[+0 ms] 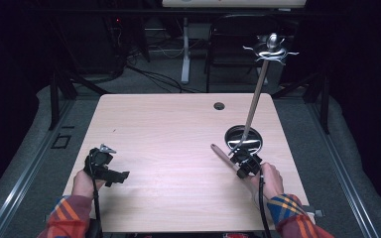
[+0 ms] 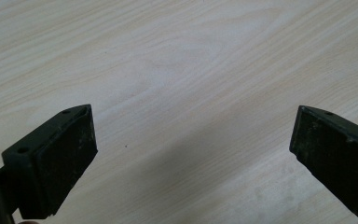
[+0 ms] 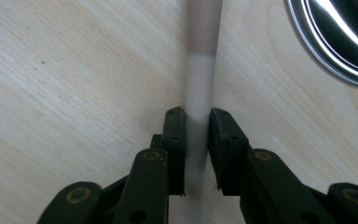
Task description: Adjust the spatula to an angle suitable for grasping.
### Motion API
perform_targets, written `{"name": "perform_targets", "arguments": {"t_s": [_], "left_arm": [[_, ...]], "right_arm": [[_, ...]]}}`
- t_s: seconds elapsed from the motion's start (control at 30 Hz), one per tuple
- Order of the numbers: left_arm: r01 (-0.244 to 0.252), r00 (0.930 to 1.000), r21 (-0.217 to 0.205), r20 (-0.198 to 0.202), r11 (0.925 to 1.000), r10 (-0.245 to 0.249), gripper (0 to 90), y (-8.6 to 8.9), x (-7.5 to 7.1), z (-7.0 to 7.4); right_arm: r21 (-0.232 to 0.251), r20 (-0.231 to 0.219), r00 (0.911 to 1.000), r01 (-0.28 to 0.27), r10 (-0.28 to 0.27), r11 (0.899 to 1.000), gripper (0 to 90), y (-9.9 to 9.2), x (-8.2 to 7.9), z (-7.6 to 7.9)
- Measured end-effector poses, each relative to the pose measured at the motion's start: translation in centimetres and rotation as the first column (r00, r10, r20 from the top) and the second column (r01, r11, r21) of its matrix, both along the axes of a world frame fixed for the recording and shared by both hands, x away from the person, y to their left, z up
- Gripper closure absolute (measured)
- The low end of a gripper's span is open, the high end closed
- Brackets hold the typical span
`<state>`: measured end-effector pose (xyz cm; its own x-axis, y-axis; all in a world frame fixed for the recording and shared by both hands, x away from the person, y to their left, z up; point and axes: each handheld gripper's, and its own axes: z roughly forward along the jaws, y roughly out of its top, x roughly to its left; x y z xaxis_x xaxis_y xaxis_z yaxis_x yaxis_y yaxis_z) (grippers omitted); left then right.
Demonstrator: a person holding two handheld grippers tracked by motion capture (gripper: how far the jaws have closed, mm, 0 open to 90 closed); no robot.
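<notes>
A round wooden handle (image 1: 222, 153) lies slanted just above the table, its free end pointing up and left. My right gripper (image 1: 244, 164) is shut on it near its lower end. In the right gripper view the pale handle (image 3: 199, 79) runs straight up between the jaws of the right gripper (image 3: 198, 127), with a darker stretch at the top. What is on the handle's other end is hidden. My left gripper (image 1: 111, 166) rests at the table's left front. In the left gripper view this gripper (image 2: 193, 140) stands open over bare wood.
Just behind the right gripper stands a utensil stand: a round steel base (image 1: 243, 138), a tall wooden pole (image 1: 256, 94) and steel hooks on top (image 1: 270, 50). Its base rim (image 3: 335, 42) lies close to the held handle. A cable hole (image 1: 219, 105) is at the table's back.
</notes>
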<state>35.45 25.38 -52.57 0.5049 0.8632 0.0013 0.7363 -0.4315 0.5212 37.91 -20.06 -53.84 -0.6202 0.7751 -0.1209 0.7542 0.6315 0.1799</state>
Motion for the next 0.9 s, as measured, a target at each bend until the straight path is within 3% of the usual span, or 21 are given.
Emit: {"name": "perform_targets", "arguments": {"t_s": [0.17,0.3,0.33,0.5,0.57,0.8,0.9], "left_arm": [[0.003,1.0,-0.002,0.0,1.0,-0.003,0.4,0.0,-0.2,0.1],[0.005,1.0,-0.007,0.003,1.0,-0.005,0.5,0.0,-0.3,0.1],[0.008,1.0,-0.009,0.001,0.9999,-0.008,0.4,0.0,-0.3,0.1],[0.008,1.0,-0.01,0.006,0.9999,-0.007,0.4,-0.1,-0.4,0.1],[0.009,1.0,-0.011,0.001,0.9999,-0.009,0.4,0.1,-0.4,0.1],[0.012,0.9999,-0.007,0.003,0.9999,-0.012,0.4,-0.1,-0.5,0.2],[0.015,0.9999,-0.006,0.006,0.9999,-0.015,0.5,-0.1,-0.5,0.2]], "right_arm": [[-0.004,0.002,1.0,-0.009,0.009,1.0,73.8,0.0,0.0,0.0],[0.023,0.011,0.9999,0.001,-0.002,1.0,64.0,-0.2,-0.1,0.3],[0.041,0.009,0.9998,0.016,-0.017,0.999,55.0,-0.3,-0.1,0.6],[0.037,-0.006,1.0,-0.002,0.002,0.999,41.7,-0.3,0.2,0.8],[0.06,0.004,1.0,-0.003,0.003,0.998,36.4,-0.1,0.2,0.7],[0.058,-0.004,0.9999,-0.015,0.016,0.998,30.4,0.0,0.7,0.6],[0.086,-0.004,0.9999,-0.01,0.01,0.996,28.7,-0.3,0.9,0.7]]}}
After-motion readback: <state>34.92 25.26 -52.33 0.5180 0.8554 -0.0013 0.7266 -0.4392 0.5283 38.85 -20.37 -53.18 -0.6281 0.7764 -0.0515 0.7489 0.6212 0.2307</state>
